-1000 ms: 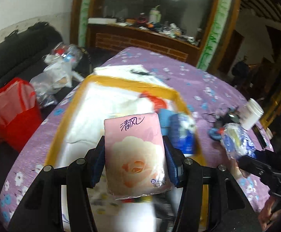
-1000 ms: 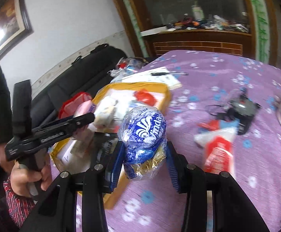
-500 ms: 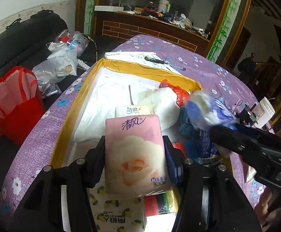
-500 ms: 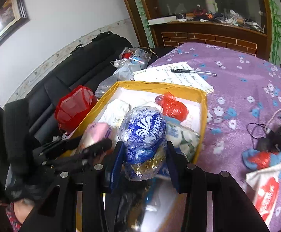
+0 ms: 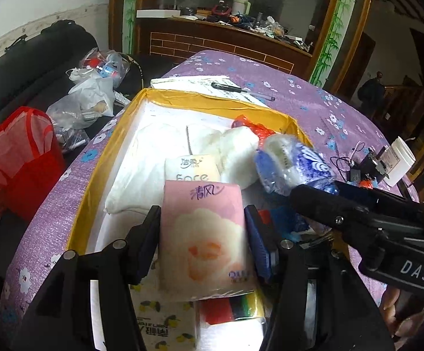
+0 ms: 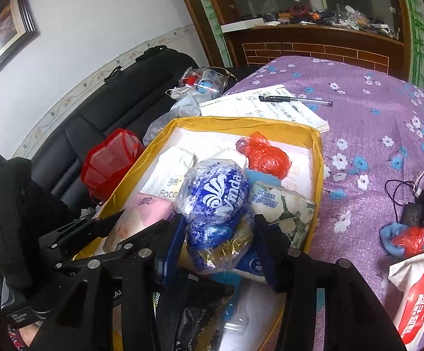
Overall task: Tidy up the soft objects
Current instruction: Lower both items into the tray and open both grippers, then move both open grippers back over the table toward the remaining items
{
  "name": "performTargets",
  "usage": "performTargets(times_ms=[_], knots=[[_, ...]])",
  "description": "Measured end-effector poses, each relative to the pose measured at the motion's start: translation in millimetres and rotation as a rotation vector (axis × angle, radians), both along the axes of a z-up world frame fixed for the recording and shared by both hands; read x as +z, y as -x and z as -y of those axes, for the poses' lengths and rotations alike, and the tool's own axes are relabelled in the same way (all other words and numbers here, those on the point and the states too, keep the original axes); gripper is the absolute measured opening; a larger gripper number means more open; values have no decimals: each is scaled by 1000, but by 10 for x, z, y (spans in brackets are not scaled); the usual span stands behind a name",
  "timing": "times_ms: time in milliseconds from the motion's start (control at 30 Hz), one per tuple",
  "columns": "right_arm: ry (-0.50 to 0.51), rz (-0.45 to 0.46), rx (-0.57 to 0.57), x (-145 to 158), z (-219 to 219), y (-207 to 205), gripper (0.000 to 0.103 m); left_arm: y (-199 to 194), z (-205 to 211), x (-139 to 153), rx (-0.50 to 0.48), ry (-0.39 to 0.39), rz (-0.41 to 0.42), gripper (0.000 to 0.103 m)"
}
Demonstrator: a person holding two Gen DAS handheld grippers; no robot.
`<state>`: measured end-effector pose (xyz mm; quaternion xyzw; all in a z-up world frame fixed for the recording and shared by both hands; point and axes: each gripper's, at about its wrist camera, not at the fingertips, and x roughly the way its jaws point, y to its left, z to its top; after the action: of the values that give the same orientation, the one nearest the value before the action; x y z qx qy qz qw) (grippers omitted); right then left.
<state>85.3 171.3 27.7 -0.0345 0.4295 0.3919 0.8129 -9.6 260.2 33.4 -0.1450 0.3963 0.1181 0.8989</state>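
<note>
My left claw grips the soft pink tissue pack by its sides over the yellow-rimmed box. My right claw is opening around the light, crinkly blue-and-white tissue bag, slippery plastic, above the same box.

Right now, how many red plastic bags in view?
3: red bag in the box, large red bag on the sofa, small red bag by the cables on the table. Clutter may hide more.
</note>
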Motion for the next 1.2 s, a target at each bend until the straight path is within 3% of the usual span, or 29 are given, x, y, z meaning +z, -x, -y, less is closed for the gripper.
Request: performTargets(times_ms=[167,633,967,1200], knots=[[-26,14,7,84,43,53,59,31,80,86,-5,-40,14,65],[-88,46,-20,394,551,241,60,132,336,349,-16,-83,60,65],[-104,56,-122,467,1500,207,60,98,961,494,-129,-87,90,65],[-106,45,-225,298,2095,42,65,9,1450,463,-229,-110,62,65]])
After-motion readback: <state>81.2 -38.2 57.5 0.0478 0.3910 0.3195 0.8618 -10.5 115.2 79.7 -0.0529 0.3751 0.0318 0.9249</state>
